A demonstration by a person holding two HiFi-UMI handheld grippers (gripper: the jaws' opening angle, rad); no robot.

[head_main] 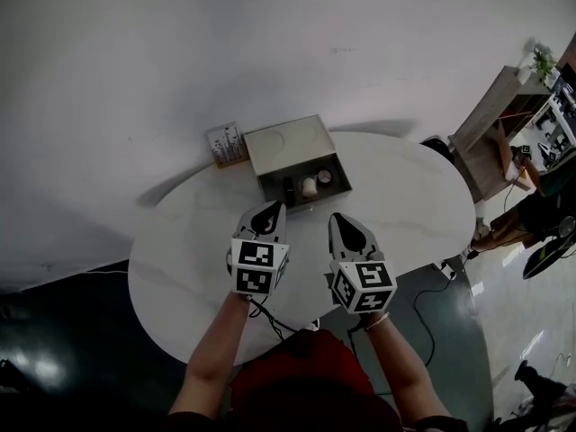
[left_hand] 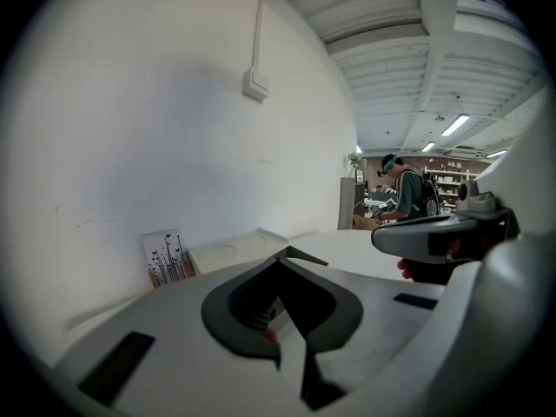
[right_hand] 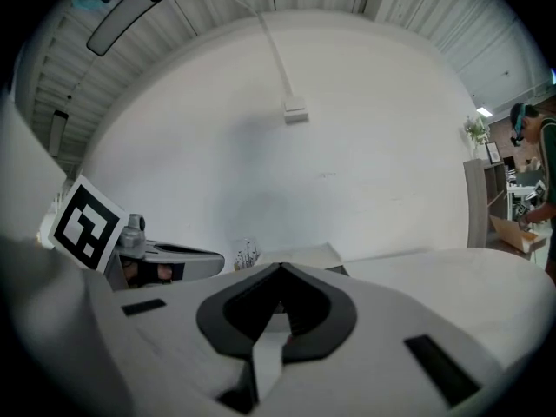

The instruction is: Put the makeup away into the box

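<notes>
A grey box stands at the back of the round white table, its lid laid open behind it. Inside lie a white jar, a round compact and a dark item. My left gripper hovers just in front of the box, shut, with nothing seen in its jaws. Beside it my right gripper is shut too, nothing held. In the left gripper view the tips meet in front of the lid. The right gripper view shows closed tips.
A small flower-print card leans on the wall left of the box. A wooden shelf unit stands to the right, and cables lie on the floor. A person works far off at the right.
</notes>
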